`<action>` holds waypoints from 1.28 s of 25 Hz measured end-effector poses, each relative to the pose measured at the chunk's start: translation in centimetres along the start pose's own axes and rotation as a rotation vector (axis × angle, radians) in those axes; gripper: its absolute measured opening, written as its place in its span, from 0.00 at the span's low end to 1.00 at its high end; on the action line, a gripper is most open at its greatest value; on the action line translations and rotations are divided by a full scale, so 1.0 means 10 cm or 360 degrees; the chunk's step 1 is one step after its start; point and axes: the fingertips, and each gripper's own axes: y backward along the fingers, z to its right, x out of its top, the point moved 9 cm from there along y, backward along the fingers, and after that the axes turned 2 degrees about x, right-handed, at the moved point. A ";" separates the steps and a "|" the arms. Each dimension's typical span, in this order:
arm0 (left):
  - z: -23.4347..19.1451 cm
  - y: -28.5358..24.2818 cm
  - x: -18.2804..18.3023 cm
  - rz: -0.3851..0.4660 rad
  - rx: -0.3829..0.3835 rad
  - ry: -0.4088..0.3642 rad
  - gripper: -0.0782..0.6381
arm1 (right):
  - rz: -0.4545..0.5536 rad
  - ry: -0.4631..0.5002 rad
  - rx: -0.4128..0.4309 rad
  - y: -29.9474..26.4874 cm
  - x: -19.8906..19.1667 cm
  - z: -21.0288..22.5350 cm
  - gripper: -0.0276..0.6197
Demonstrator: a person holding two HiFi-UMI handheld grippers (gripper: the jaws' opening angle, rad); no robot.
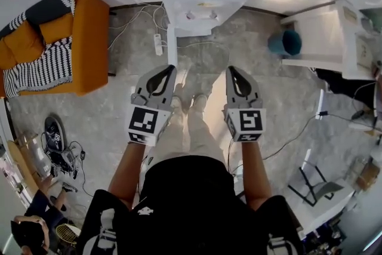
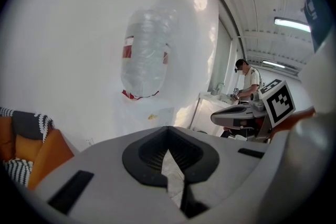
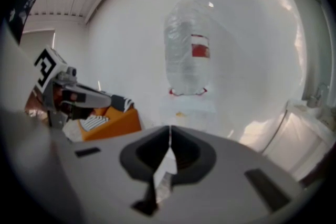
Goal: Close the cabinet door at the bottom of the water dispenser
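The white water dispenser [image 1: 203, 0] stands against the wall straight ahead, with a clear bottle [image 2: 144, 52] upside down on top. A narrow white panel [image 1: 172, 45] juts toward me from the dispenser's lower left; it looks like the open cabinet door seen edge-on. My left gripper [image 1: 169, 70] and right gripper [image 1: 230, 70] hang side by side over my legs, short of the dispenser and touching nothing. The jaws of both are shut with nothing between them. The left gripper [image 2: 168, 148] and right gripper [image 3: 169, 139] both face the dispenser body [image 3: 186, 107].
An orange sofa [image 1: 77, 45] with a striped blanket sits at the left. A power strip [image 1: 158, 43] and cables lie on the floor beside the door panel. At the right stands a white counter [image 1: 325, 33] with a teal cup [image 1: 285, 43], and nearer me a folding chair [image 1: 313, 185]. Another person [image 2: 247, 78] works in the background.
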 end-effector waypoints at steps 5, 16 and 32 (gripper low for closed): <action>-0.02 -0.21 -0.29 -0.0082 -0.0005 0.0058 0.12 | -0.0095 0.0001 0.0049 -0.16 -0.28 0.09 0.10; 0.03 -0.44 -0.96 -0.0235 -0.0016 0.0143 0.12 | -0.0218 -0.0076 0.0150 -0.41 -0.88 0.13 0.10; -0.17 -0.86 -1.88 -0.0344 0.0017 0.0287 0.12 | -0.0393 -0.0155 0.0203 -0.82 -1.78 0.12 0.10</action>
